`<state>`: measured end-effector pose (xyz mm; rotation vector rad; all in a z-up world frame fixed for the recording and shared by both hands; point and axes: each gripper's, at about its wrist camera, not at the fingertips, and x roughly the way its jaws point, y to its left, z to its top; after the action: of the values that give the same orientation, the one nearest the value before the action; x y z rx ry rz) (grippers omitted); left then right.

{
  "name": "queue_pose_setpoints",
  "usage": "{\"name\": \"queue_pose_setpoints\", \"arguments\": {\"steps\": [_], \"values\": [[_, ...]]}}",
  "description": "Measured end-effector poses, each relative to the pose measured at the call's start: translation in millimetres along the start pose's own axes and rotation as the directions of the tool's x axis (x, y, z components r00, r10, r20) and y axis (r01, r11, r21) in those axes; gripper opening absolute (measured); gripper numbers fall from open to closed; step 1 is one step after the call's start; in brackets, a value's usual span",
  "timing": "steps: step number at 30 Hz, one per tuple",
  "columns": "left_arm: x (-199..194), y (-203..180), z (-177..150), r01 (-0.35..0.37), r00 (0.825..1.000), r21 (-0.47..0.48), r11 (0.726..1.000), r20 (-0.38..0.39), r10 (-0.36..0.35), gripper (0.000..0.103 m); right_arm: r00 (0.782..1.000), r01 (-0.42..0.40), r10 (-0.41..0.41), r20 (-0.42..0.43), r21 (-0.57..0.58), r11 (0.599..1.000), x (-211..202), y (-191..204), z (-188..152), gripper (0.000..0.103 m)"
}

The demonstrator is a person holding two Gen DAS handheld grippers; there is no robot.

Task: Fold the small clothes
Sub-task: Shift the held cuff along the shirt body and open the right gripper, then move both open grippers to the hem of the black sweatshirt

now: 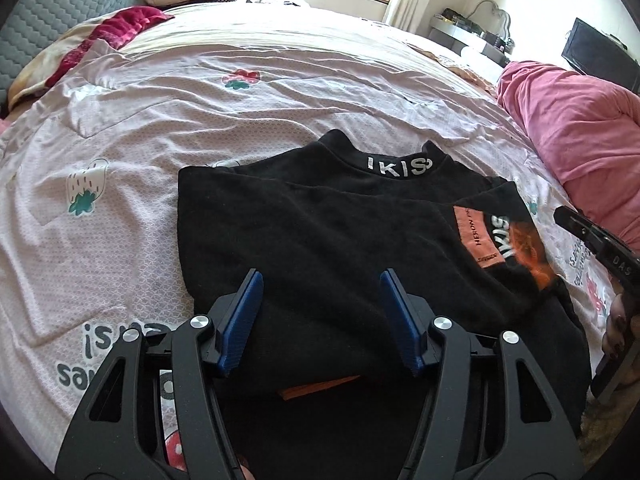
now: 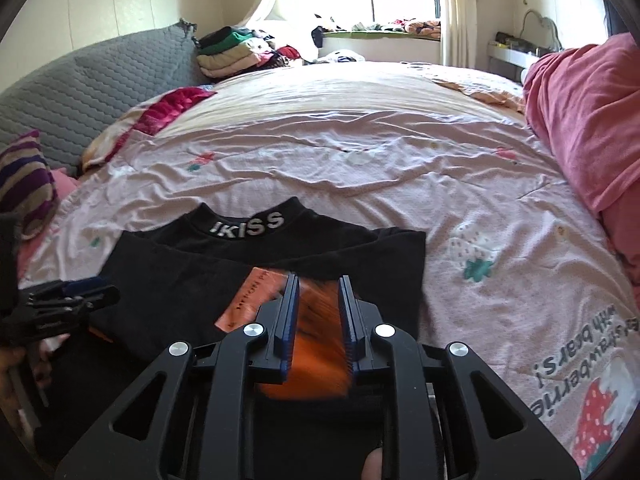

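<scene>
A small black shirt (image 1: 320, 232) with a white-lettered collar and an orange print lies partly folded on the bed; it also shows in the right wrist view (image 2: 192, 280). My left gripper (image 1: 322, 280) is open, hovering over the shirt's near middle, empty. My right gripper (image 2: 318, 286) is open with a narrower gap, above the orange print (image 2: 316, 376), nothing clearly pinched. The right gripper shows at the left wrist view's right edge (image 1: 580, 232); the left gripper shows at the right wrist view's left edge (image 2: 76, 296).
The pink strawberry-print bedsheet (image 1: 168, 128) covers the bed. A pink blanket (image 2: 584, 120) is heaped at the right. A grey quilted headboard (image 2: 100, 92), stacked folded clothes (image 2: 232, 52) and a striped pillow (image 2: 24, 184) lie at the left.
</scene>
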<state>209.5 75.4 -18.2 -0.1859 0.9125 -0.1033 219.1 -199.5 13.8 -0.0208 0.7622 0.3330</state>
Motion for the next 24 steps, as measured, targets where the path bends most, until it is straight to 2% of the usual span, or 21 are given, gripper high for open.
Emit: {"name": "queue_pose_setpoints", "arguments": {"steps": [5,9,11,14,17,24], "values": [[1.8,-0.2,-0.7,-0.016,1.0,0.007,1.0,-0.017,0.016,0.053,1.0,-0.008,0.007,-0.019,-0.03,1.0,4.5,6.8,-2.9,0.02],[10.4,-1.9,-6.9,-0.058,0.995,0.032,0.998,-0.078,0.06,0.053,0.999,-0.014,0.01,-0.045,-0.077,0.997,11.1,19.3,-8.6,0.029],[12.7,-2.0,-9.1,-0.065,0.993,0.041,0.997,-0.091,0.069,0.053,0.998,-0.028,0.022,-0.06,-0.096,0.995,15.3,27.2,-11.9,0.029],[13.6,-0.8,-11.4,-0.064,0.993,0.038,0.997,-0.1,0.068,0.053,0.996,-0.053,0.043,-0.08,-0.117,0.992,20.0,37.9,-16.4,0.03],[13.7,0.7,-13.4,-0.056,0.993,0.026,0.998,-0.102,0.059,0.053,0.994,-0.065,0.053,-0.092,-0.133,0.989,24.2,47.2,-20.8,0.038],[12.5,2.2,-16.4,-0.05,0.993,0.013,0.999,-0.106,0.051,0.053,0.991,-0.086,0.07,-0.115,-0.145,0.986,30.3,55.8,-25.2,0.039]]}}
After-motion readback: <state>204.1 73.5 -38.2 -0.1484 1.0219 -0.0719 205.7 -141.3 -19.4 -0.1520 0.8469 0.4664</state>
